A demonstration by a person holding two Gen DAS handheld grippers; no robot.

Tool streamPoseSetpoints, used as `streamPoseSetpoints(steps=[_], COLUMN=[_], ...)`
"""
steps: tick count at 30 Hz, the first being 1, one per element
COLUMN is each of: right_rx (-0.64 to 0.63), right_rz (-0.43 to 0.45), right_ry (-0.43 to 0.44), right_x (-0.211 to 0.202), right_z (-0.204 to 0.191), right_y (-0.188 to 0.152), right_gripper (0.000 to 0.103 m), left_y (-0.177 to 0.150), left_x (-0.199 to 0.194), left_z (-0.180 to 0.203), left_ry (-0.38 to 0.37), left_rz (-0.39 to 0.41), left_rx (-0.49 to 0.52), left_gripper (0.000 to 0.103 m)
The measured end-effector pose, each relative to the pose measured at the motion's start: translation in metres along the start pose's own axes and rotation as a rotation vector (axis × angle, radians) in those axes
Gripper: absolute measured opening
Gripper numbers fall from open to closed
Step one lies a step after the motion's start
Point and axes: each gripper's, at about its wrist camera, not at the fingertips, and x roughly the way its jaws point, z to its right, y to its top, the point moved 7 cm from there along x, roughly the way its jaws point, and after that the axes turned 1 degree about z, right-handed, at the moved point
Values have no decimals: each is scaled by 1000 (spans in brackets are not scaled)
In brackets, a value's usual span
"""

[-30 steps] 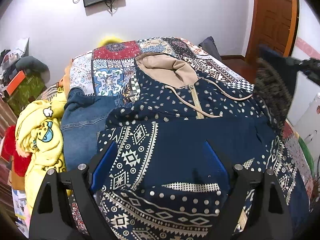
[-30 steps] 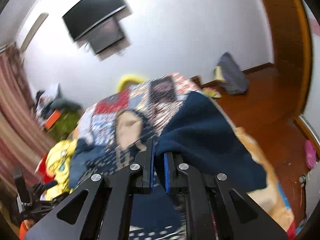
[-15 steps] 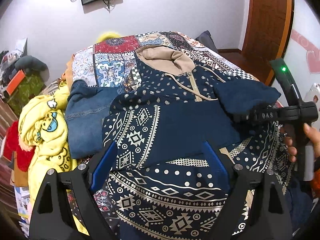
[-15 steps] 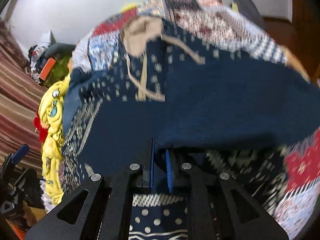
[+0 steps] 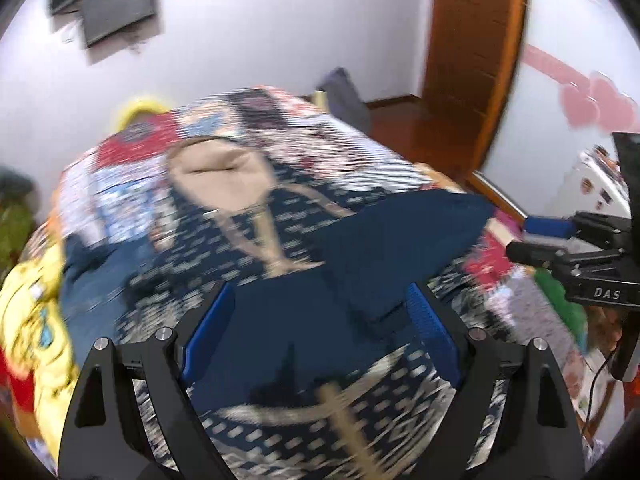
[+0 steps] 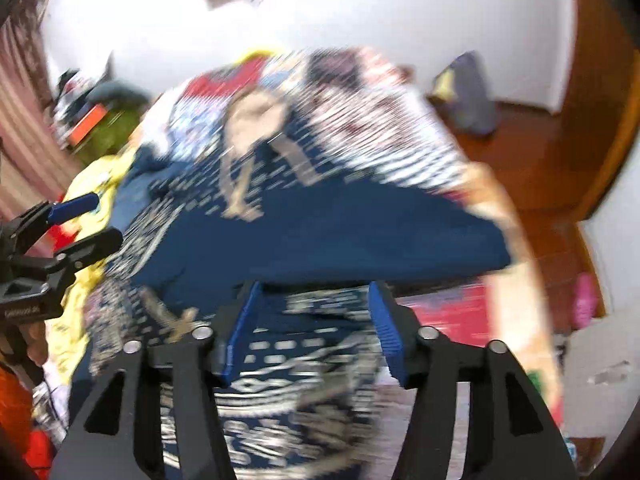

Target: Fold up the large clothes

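1. The left gripper had its blue-padded fingers spread wide, nothing between them, hovering over the lower front of the hoodie
2. The right gripper was likewise parted, its blue pads apart and holding no cloth; the patterned hem of the hoodie lay beneath the gap
3. In the left wrist view the right gripper showed at the right edge, off the side of the bed, its fingers separated; in the right wrist view the left gripper appeared at the left edge, also spread
4. The hoodie was navy with pale dots and geometric bands, lying face up on the bed with its tan-lined hood toward the far wall and a tan zipper and drawstrings running down the chest
5. A plain navy sleeve lay folded across the chest, reaching from the garment's right-hand side in toward the middle
6. Under it lay a patchwork bedspread in red, white and blue squares
7. To the left sat a yellow cartoon-print garment beside the hoodie, with some denim between them, though blur made the edges hard to read
8. Beyond the bed were a white wall, a dark screen mounted high, a wooden door and a grey bag on the wooden floor
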Motion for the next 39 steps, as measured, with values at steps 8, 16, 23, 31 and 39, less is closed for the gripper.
streamPoseSetpoints(steps=[8,16,23,31,39], right_rx=[180,374,350,321,227], right_rz=[33,-20,-57,-32,0], right_ry=[-177,-210,-216,-196,-160], right_x=[-20,-4,-10,-18,-9], right_z=[91,132,132,119,86], right_y=[-24,-68,-87,-75,-38], right_gripper=[58,58,58,58,58], left_y=[22,17,27,73,94], left_x=[91,175,205,154,34], left_z=[110,194,207,151,15], left_ry=[-153,-107,-41,-89,-4], left_rz=[-164,-242,-218,-86,128], left_rx=[177,396,450,245,39], left_gripper=[88,80,20,4,4])
